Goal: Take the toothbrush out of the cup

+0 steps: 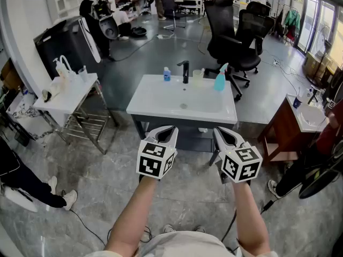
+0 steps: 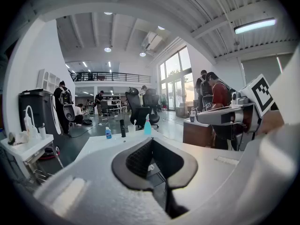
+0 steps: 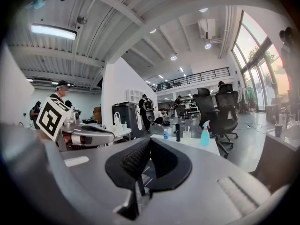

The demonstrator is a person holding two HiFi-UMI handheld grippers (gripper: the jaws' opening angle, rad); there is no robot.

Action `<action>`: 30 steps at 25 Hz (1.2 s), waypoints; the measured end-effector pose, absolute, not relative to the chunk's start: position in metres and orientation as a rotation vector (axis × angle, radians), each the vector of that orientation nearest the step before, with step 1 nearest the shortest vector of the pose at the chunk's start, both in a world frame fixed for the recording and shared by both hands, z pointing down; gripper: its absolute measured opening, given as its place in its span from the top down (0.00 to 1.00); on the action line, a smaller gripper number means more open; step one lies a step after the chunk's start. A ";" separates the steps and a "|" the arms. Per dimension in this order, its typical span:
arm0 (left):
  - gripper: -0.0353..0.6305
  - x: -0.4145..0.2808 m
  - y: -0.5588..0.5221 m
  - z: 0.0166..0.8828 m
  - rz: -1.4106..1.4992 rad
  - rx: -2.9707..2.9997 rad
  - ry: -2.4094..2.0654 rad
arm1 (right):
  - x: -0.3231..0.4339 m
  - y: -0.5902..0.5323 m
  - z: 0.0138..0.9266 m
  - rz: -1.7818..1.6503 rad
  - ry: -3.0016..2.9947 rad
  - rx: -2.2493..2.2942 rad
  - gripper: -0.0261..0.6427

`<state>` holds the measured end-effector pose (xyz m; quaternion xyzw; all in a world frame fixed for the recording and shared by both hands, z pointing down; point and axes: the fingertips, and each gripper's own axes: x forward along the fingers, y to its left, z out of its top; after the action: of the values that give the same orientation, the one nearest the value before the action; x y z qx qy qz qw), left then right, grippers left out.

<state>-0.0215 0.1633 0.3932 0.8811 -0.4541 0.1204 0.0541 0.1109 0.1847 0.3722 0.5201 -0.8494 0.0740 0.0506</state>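
Toothbrush [image 1: 202, 70]: where is it from your hands?

Well ahead of both, past the tips. It stands in the cup [image 1: 198, 78] at the far edge of the sink [image 1: 161, 109], just beside the black faucet [image 1: 185, 71], with the spray bottle [image 1: 220, 78] near on the other side.

And your hands?

My left hand-held gripper [image 1: 172, 127] and my right hand-held gripper [image 1: 217, 130] both have their jaws pressed together, with nothing between them. Both are short of the sink's near rim.

What could go wrong from here?

Mostly the crowding, I think. The cup looks light. If I spread the jaws late, a closed tip could knock it over or shove it off the back. If I pull the brush out at a slant, the cup may drag along and tip against the faucet. A wide swing from my right side could also topple the spray bottle.
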 end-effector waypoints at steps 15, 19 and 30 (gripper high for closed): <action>0.94 -0.092 0.146 0.397 0.321 2.682 -1.404 | 0.079 0.174 0.376 0.210 -2.523 1.681 0.91; 0.94 -0.096 0.132 0.401 0.326 2.678 -1.411 | 0.077 0.155 0.377 0.195 -2.525 1.681 0.89; 0.94 -0.077 0.034 0.407 0.341 2.647 -1.456 | 0.096 0.046 0.391 0.230 -2.558 1.650 0.82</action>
<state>-0.0770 0.0340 0.4068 0.8695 -0.4784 0.1119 0.0508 0.0958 0.0465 0.3915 0.5400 -0.8371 0.0752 0.0443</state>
